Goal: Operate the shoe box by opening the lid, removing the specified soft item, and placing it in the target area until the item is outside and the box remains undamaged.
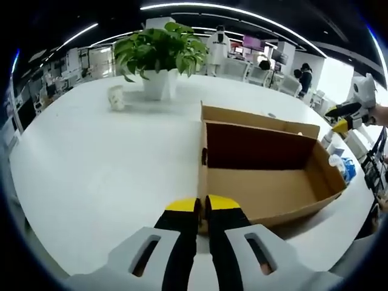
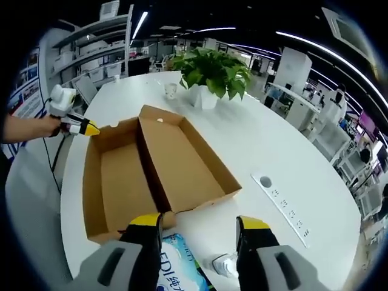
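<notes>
In the left gripper view the left gripper [image 1: 202,205] was closed and empty before the open, bare shoe box [image 1: 267,182]; in the right gripper view the right gripper [image 2: 200,225] gaped over what looked like the soft pack [image 2: 177,267] on the bench [image 2: 242,145] at 6 o'clock, probably done.

White oval worktop [image 1: 91,170], bare across most of its surface. At the far end: leafy green potted plant [image 1: 159,53] in a white pot [image 1: 157,83]. Small pale cup [image 1: 116,97] just beside the pot, apart from it. In the right gripper view, a white power strip [image 2: 291,209] is set flush in the worktop near its edge, with a round port at one end. Background is open office: shelving with boxes [image 2: 91,54], desks, ceiling light strips [image 1: 236,11], people standing and seated far off [image 1: 303,76].
</notes>
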Demonstrator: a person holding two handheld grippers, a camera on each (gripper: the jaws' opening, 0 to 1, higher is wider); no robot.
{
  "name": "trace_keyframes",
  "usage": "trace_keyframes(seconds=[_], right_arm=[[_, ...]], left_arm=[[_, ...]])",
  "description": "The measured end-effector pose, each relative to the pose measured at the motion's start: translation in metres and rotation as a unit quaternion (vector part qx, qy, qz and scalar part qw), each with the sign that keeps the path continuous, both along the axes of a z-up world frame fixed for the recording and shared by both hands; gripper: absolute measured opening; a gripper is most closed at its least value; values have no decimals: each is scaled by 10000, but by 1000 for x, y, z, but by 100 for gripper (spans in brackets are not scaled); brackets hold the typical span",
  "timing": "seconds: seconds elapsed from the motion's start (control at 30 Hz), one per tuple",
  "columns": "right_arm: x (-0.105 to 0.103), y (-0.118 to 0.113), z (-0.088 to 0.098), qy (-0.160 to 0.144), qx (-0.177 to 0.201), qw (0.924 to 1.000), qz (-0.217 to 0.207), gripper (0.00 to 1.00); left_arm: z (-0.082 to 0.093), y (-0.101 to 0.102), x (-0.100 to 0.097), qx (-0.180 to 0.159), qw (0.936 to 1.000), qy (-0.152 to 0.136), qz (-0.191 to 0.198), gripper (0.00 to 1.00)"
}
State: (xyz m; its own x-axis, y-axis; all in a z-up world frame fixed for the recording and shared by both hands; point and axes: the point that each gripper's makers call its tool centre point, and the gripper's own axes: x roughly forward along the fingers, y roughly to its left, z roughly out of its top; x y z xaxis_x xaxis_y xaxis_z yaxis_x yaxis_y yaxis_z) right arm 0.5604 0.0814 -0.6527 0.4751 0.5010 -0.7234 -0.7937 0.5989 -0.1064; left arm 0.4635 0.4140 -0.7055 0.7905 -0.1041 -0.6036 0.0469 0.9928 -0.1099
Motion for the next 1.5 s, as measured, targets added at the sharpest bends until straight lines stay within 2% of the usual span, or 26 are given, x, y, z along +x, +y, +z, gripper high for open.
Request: trace_keyframes(seconds=[0.23, 0.53, 0.63, 0.93, 1.07, 1.23, 1.5], right_arm=[[2, 6, -4, 85, 94, 9998, -128, 42], [13, 7, -5, 240, 407, 9977, -476, 41], [17, 10, -4, 364, 685, 9945, -698, 41], [32, 8, -9, 542, 966, 9866, -1200, 38], [38, 7, -15, 578, 932, 9845, -1365, 35], [47, 8, -20, 770, 1086, 9771, -1657, 33], [67, 7, -22, 885, 1173, 9697, -1952, 29]], left_arm=[[0, 1, 0, -29, 9999, -9, 133, 3], [-1, 1, -1, -85, 9997, 50, 232, 3], [-1, 0, -1, 35, 9998, 11, 213, 2], [-2, 0, -1, 117, 9997, -32, 198, 2], [-2, 0, -2, 83, 9997, -45, 206, 2], [-1, 0, -1, 120, 9997, -34, 196, 2], [-1, 0, -2, 128, 9998, 40, 176, 2]])
